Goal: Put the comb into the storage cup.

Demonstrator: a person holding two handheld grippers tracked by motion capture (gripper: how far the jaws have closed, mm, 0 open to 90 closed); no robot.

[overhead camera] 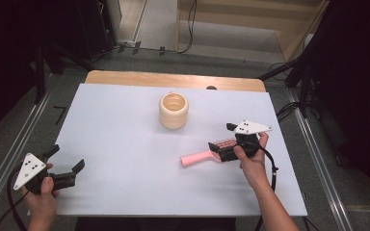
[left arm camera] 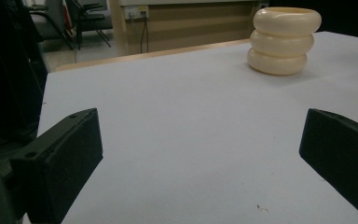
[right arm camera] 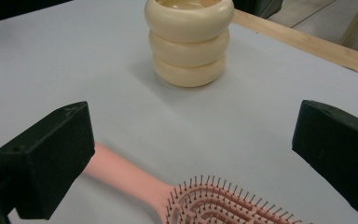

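Observation:
A pink hairbrush (overhead camera: 200, 156) lies on the white table (overhead camera: 125, 134) at the right, bristles up and handle pointing left. My right gripper (overhead camera: 224, 140) is over its head end, open. In the right gripper view the brush (right arm camera: 205, 200) lies low between the wide black jaws of my right gripper (right arm camera: 193, 135), and neither pad touches it. A cream ribbed cup (overhead camera: 174, 110) stands upright behind the middle of the table, ahead of the jaws as the cup (right arm camera: 189, 42). My left gripper (overhead camera: 67, 160) rests at the front left corner, open and empty, facing the cup (left arm camera: 284, 39).
A bare wooden strip (overhead camera: 173, 79) runs along the table's far edge. Metal rails (overhead camera: 9, 154) flank the table on the floor at both sides, and cables lie on the floor beyond it. A black cable (overhead camera: 272, 168) trails from the right gripper.

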